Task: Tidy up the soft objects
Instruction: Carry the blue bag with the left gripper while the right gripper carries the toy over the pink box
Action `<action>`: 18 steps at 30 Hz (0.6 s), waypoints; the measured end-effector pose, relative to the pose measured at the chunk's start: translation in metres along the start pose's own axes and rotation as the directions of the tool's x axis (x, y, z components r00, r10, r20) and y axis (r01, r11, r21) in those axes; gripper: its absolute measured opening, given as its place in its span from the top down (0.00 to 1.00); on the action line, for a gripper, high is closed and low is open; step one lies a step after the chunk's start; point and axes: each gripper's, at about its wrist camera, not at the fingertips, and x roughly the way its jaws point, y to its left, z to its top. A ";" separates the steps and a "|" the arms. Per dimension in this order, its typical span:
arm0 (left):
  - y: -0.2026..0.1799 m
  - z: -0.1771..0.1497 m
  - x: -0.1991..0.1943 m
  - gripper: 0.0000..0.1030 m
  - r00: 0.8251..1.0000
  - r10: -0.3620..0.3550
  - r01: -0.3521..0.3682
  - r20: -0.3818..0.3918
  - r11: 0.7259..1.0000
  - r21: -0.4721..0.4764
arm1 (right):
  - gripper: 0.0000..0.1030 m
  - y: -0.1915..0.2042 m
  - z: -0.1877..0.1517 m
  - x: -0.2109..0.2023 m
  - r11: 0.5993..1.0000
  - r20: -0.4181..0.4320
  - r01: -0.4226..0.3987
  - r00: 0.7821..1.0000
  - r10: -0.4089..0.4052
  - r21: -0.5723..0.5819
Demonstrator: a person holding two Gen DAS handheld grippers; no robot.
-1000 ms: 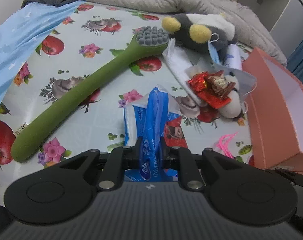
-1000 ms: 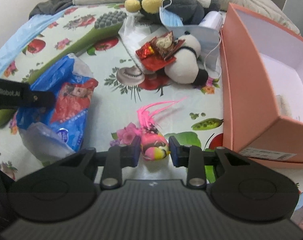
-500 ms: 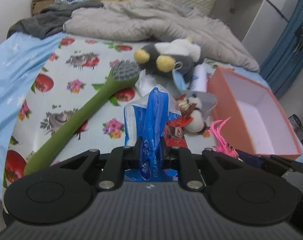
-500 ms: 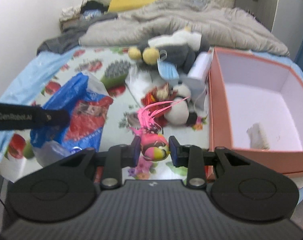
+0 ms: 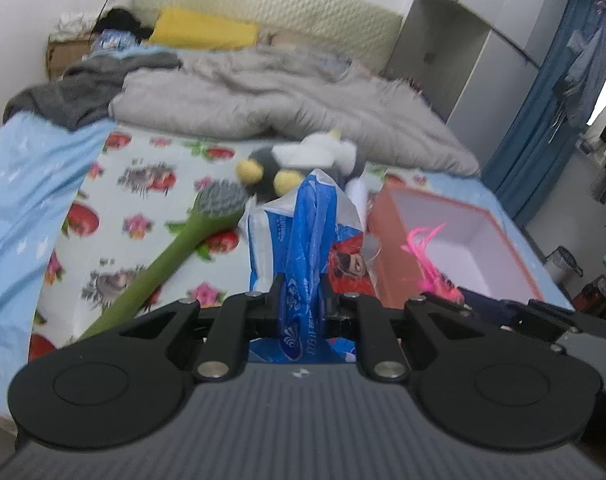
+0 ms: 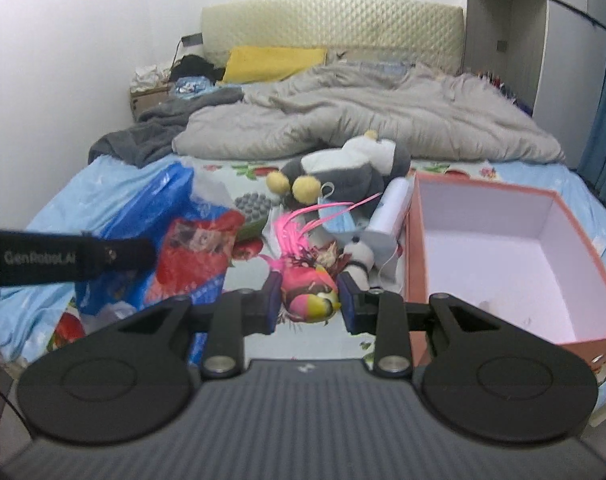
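Two grippers, both loaded, above the bed. The left gripper (image 5: 301,296) is clenched on a blue plastic bag (image 5: 309,236) left of the pink box (image 6: 503,248); the right gripper (image 6: 308,300) grasps a pink feathered toy (image 6: 309,294) just beside the box's near-left corner. The box stands open (interior mostly bare), its left rim beside a white roll (image 6: 387,212). "GenRobot.AI" reads on the left gripper's side.

Both tongs share one build: a ribbed dark-grey body, two matte black rounded lobes with shallow circular recesses, and black link arms pinned by silver screws. The left tongs (image 5: 301,300) have black fingers; the right tongs (image 6: 309,300) have dark blue pads (image 6: 271,300). A black bar at the left of the right wrist view reads "GenRobot.AI" in grey.
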 end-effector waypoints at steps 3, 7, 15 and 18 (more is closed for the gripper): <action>-0.014 0.006 -0.007 0.83 0.999 -0.030 0.029 0.019 0.999 0.014 | 0.68 -0.005 0.005 -0.012 1.000 0.028 0.012 1.000 -0.012 -0.001; -0.035 0.011 -0.011 0.83 0.998 -0.060 0.059 0.030 0.998 0.035 | 0.68 -0.019 0.011 -0.029 0.999 0.069 0.042 0.997 -0.042 0.010; -0.077 0.014 -0.007 0.83 0.991 -0.134 0.131 0.024 0.987 0.092 | 0.68 -0.053 0.018 -0.054 0.992 0.122 0.114 0.985 -0.120 0.059; -0.092 0.015 -0.002 0.83 0.987 -0.158 0.156 0.015 0.982 0.109 | 0.68 -0.065 0.019 -0.061 0.988 0.133 0.136 0.980 -0.145 0.076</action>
